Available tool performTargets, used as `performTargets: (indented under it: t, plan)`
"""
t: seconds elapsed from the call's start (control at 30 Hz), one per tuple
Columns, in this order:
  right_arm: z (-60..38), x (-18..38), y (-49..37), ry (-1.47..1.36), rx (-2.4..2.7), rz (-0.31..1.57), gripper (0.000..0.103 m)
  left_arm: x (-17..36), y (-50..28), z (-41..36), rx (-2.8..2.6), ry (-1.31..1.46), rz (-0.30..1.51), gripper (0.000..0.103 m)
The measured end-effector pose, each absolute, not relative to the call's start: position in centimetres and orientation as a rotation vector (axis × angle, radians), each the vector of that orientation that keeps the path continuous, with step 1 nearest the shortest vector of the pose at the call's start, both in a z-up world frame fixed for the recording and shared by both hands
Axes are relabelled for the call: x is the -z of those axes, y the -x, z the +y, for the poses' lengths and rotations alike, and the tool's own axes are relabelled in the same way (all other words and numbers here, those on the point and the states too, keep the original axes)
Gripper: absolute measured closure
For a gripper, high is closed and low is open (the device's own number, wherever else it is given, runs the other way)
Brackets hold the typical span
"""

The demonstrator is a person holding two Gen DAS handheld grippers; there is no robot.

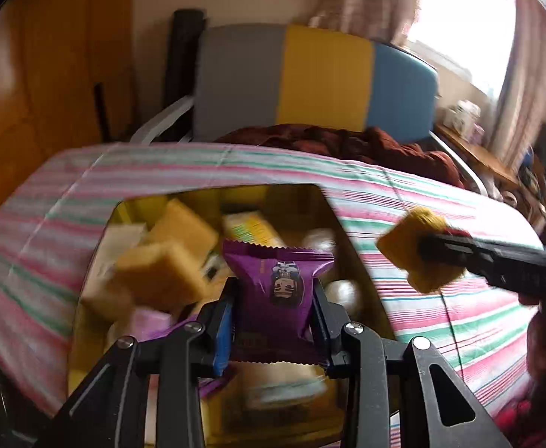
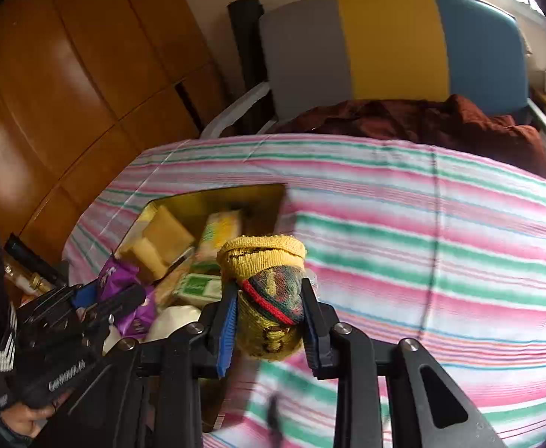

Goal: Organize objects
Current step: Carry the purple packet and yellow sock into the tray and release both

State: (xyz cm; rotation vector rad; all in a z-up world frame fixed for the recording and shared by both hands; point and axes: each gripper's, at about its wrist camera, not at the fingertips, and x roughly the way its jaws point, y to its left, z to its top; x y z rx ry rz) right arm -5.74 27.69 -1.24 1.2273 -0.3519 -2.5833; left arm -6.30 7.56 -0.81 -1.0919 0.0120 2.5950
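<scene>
Left gripper (image 1: 276, 310) clamps purple packet (image 1: 278, 287) above full box (image 1: 123, 209); right gripper (image 2: 269, 310) grips rolled sock (image 2: 269, 287) over striped cloth (image 2: 441, 261). Sorting midway, both unplaced.

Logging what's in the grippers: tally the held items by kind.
Purple snack packet: 1, in the left gripper
Rolled yellow sock bundle: 1, in the right gripper
Total: 2
</scene>
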Motion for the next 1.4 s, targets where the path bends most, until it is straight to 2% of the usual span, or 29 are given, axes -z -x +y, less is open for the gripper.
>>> performTargets:
  t: [0.2, 0.37, 0.43, 0.47, 0.5, 0.57, 0.77, 0.83, 0.9, 1.07, 1.13, 1.2, 1.27, 1.4]
  plan:
    - [23.8, 2.4, 5.2, -1.257, 2.511, -0.264, 0.072, 0.6, 6.9, 1.7, -2.650, 1.098, -0.146, 0.067]
    - [22.0, 4.2, 5.1, -1.329, 2.484, -0.196, 0.067, 0.5, 8.0, 1.4, -2.584, 1.109, -0.213, 0.066]
    - [21.8, 4.7, 4.9, -1.346, 2.473, -0.192, 0.061, 0.7, 8.9, 2.4, -2.544, 1.117, -0.215, 0.066]
    - [21.7, 4.8, 4.8, -1.349, 2.469, -0.187, 0.058, 0.8, 9.4, 3.1, -2.519, 1.120, -0.212, 0.062]
    - [21.7, 4.8, 4.6, -1.348, 2.464, -0.186, 0.056, 0.8, 9.7, 3.8, -2.502, 1.119, -0.204, 0.048]
    - [21.6, 5.0, 4.4, -1.347, 2.457, -0.186, 0.054, 1.0, 10.3, 5.2, -2.511, 1.120, -0.160, 0.030]
    - [22.0, 4.8, 3.9, -1.347, 2.496, -0.195, 0.054, 1.1, 10.4, 6.8, -2.604, 1.104, -0.027, 0.030]
    - [22.1, 4.7, 3.8, -1.338, 2.532, -0.198, 0.054, 0.9, 9.9, 6.5, -2.664, 1.082, 0.019, 0.026]
    - [22.0, 4.5, 3.7, -1.327, 2.559, -0.196, 0.054, 0.5, 9.0, 6.1, -2.725, 1.041, 0.049, 0.014]
    - [21.1, 3.9, 3.3, -1.299, 2.627, -0.170, 0.054, -0.6, 7.2, 5.0, -2.814, 0.981, 0.073, 0.001]
    - [20.7, 3.6, 3.1, -1.286, 2.663, -0.149, 0.051, -0.8, 6.9, 4.8, -2.826, 0.984, 0.073, 0.000]
    - [20.6, 3.3, 2.8, -1.269, 2.702, -0.142, 0.036, -1.0, 6.4, 4.4, -2.829, 0.994, 0.059, 0.000]
    - [20.5, 3.1, 2.4, -1.249, 2.735, -0.140, 0.029, -1.3, 5.8, 4.0, -2.824, 0.995, 0.042, 0.000]
    - [20.3, 2.5, 1.7, -1.225, 2.790, -0.123, 0.023, -1.6, 4.6, 3.5, -2.836, 0.990, 0.013, 0.000]
